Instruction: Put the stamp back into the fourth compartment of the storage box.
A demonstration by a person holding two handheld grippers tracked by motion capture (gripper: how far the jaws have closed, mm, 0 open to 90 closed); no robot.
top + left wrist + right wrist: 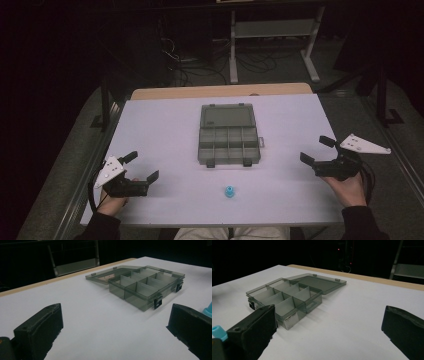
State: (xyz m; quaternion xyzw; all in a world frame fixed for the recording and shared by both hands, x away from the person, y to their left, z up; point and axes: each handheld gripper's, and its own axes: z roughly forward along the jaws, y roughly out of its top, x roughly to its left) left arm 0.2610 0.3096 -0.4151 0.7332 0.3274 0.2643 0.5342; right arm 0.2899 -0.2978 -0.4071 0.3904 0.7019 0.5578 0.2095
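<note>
From the high view, the left gripper [145, 167] sits low at the near left corner of the table [165, 125], jaws spread wide with nothing between them. Across the way, the right gripper [315, 150] hovers by the right edge, jaws just as far apart and empty too. Between the two, in the middle of the table, lies the grey organiser box [229, 144], its lid [227, 116] folded back flat on the far side and its compartments bare. Nearer the person, just in front of the box and apart from it, stands the small blue piece [229, 191], roughly midway between both grippers and touched by neither.

Over to the left gripper view: the left gripper [115, 327] frames bare white table, its two black jaws standing wide. The organiser box [146, 288] sits ahead and to the right, latches facing the camera, and a sliver of the small blue piece [208, 310] peeks in at the right edge behind the jaw.

Now the right gripper view: the right gripper [329, 326] is wide open as well, gripping nothing. The organiser box [284, 298] lies ahead to the left, and the small blue piece [218, 332] shows at the far left edge.
</note>
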